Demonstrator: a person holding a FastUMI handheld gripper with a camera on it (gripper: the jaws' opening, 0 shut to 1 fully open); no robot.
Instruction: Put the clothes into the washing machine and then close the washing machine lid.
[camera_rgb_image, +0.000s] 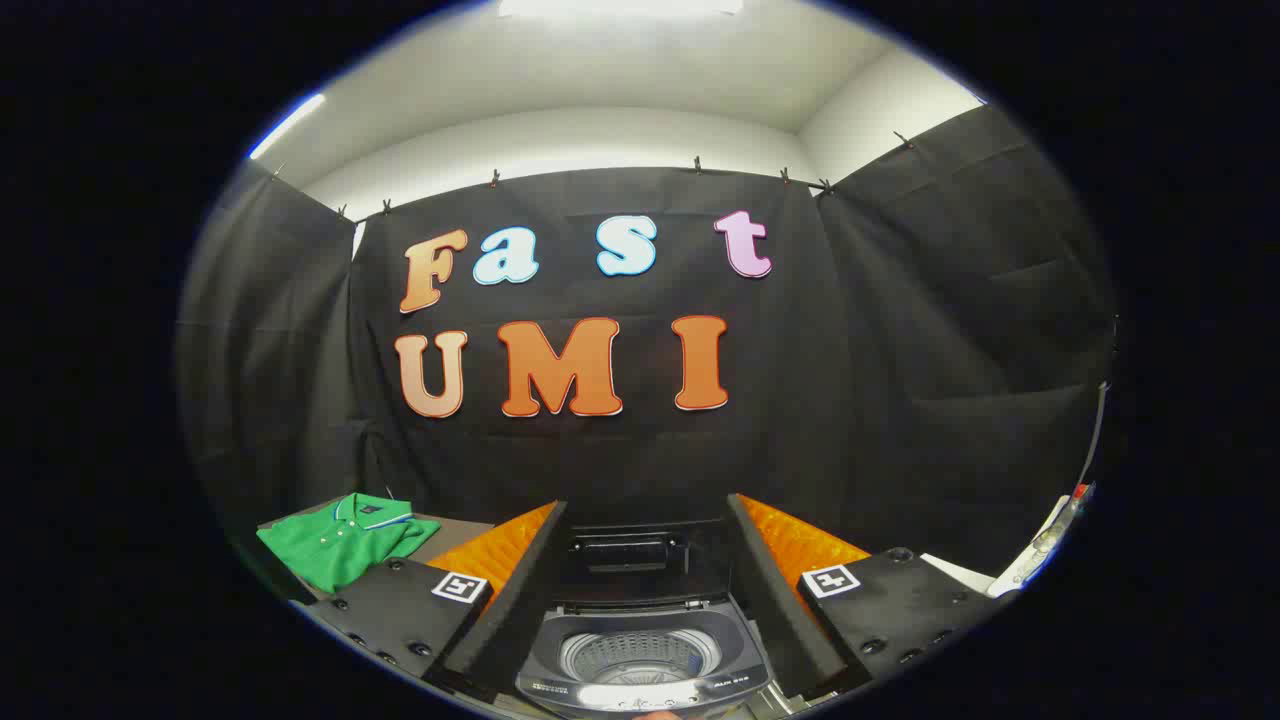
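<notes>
**laundrybot_fan:** Down between the fingers, what's going on? Is the gripper (640, 610) holding anything?

**umi_tinkerer:** Nope, fingers are spread wide with nothing in them. Right between them sits the washing machine (640, 660), lid (628, 550) flipped up at the far side, so the drum (640, 655) is wide open and looks empty. My guess is it's left open so the clothes can drop straight in.

**laundrybot_fan:** And the clothes?

**umi_tinkerer:** Green polo shirt (340, 545), folded with the collar up, lying on a low surface off to the left, well apart from the machine. It's beyond the left finger, not touching it. Folded flat like that, I'd say it's laid out for an easy pinch. So nothing's started yet: grab the shirt first, then drum, then lid.
</notes>
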